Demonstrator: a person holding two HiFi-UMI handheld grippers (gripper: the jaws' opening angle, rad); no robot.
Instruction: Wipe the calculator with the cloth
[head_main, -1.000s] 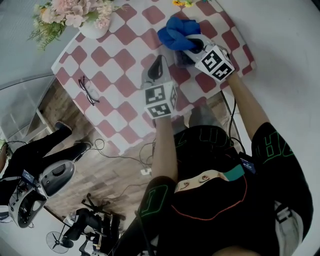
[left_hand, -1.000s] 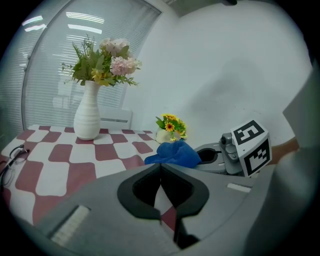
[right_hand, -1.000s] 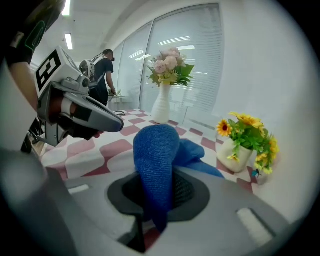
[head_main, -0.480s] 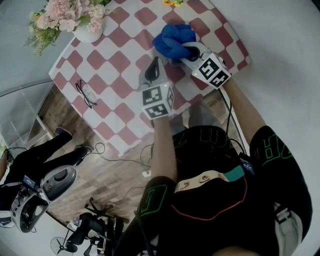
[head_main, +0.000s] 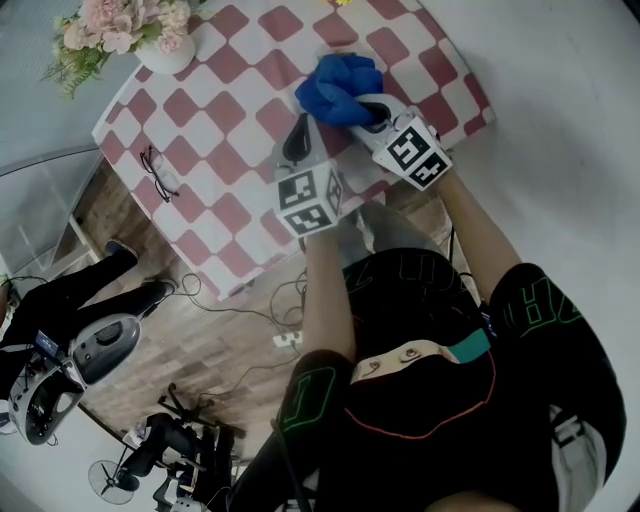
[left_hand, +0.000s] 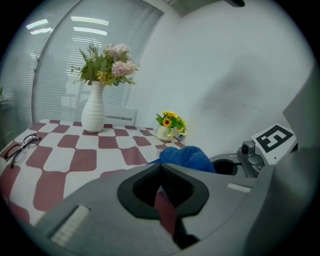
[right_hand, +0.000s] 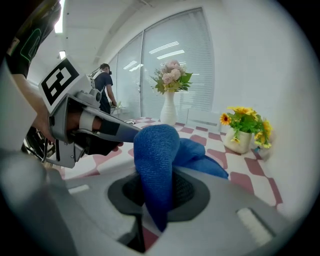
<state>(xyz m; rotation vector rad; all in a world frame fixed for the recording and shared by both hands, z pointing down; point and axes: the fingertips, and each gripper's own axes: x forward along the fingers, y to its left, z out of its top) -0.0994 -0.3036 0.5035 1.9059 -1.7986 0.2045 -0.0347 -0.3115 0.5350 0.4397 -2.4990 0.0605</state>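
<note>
A: Claw status?

B: Right gripper was clamped on the blue cloth. A fold was pinched between the jaws, and the rest bunched out front as a wiping pad. Left gripper had its jaws closed on nothing, tips low over the checked tablecloth, just beside the cloth.

A: Calculator?

B: Not visible in any view. Probably under the cloth bundle, which sat down on the table. Left looked parked there to steady it, but that's a guess.
</note>
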